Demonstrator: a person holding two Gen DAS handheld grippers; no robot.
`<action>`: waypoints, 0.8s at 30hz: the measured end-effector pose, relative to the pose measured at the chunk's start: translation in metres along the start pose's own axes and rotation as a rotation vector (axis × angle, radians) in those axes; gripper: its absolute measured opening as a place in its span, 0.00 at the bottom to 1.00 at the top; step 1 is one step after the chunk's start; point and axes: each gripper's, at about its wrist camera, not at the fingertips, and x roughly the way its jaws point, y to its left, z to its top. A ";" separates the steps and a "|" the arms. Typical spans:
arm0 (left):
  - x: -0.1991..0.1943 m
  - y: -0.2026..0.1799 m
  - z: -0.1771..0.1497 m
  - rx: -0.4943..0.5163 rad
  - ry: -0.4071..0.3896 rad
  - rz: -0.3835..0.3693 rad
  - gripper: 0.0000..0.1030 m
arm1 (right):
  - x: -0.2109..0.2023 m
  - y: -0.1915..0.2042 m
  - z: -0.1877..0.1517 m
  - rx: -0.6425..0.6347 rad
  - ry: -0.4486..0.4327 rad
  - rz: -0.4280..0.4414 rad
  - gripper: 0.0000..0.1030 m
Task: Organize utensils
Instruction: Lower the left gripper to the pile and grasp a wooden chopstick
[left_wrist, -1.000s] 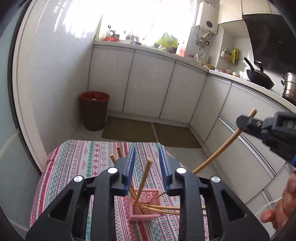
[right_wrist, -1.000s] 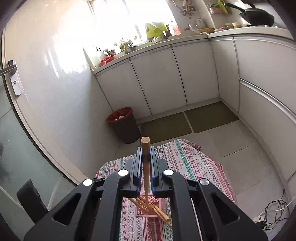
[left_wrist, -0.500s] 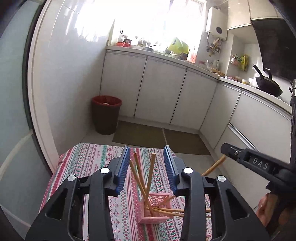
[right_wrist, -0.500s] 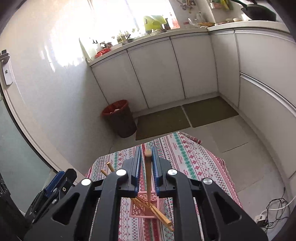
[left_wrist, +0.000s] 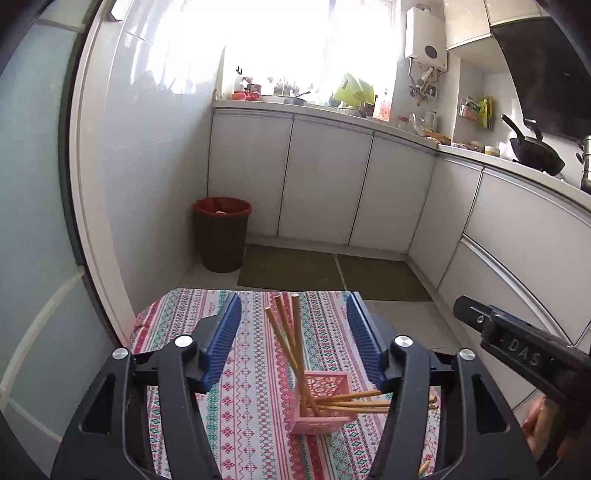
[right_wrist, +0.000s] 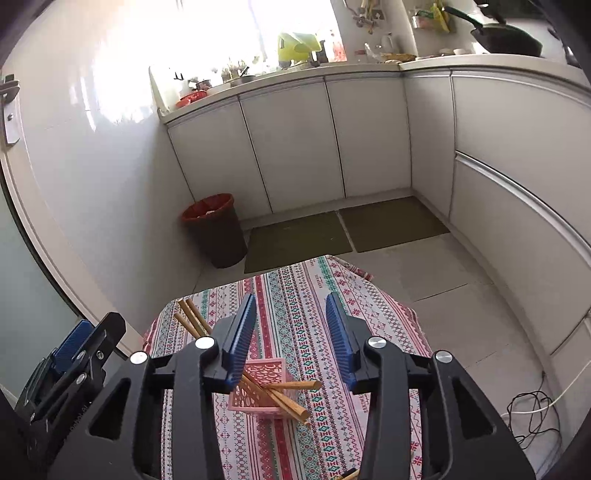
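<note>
A pink lattice basket (left_wrist: 325, 402) (right_wrist: 260, 384) stands on the table with the patterned cloth (left_wrist: 243, 369) (right_wrist: 295, 295). Several wooden chopsticks (left_wrist: 291, 332) (right_wrist: 277, 397) stick out of it, some leaning up to the left, some lying over its right rim. My left gripper (left_wrist: 293, 332) is open and empty above the basket. My right gripper (right_wrist: 290, 328) is open and empty above the basket too. The right gripper also shows in the left wrist view (left_wrist: 517, 347), and the left gripper in the right wrist view (right_wrist: 70, 354).
A loose chopstick tip (right_wrist: 347, 474) (left_wrist: 423, 467) lies near the table's front edge. A dark bin with a red liner (left_wrist: 221, 236) (right_wrist: 216, 229) stands on the floor by the wall. White cabinets (left_wrist: 325, 192) line the back and right. A cable (right_wrist: 532, 410) lies on the floor.
My right gripper was shut on a chopstick and has opened; the chopstick now rests in the basket. My left gripper has opened wider and pulled back.
</note>
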 end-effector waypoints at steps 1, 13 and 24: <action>-0.001 0.001 -0.002 0.000 0.004 0.007 0.63 | -0.004 -0.002 -0.003 0.007 -0.005 -0.003 0.57; -0.024 -0.001 -0.025 0.036 0.021 0.045 0.91 | -0.043 -0.021 -0.043 -0.038 -0.068 -0.175 0.83; -0.004 -0.021 -0.067 0.167 0.236 0.002 0.93 | -0.061 -0.089 -0.088 0.107 0.043 -0.175 0.93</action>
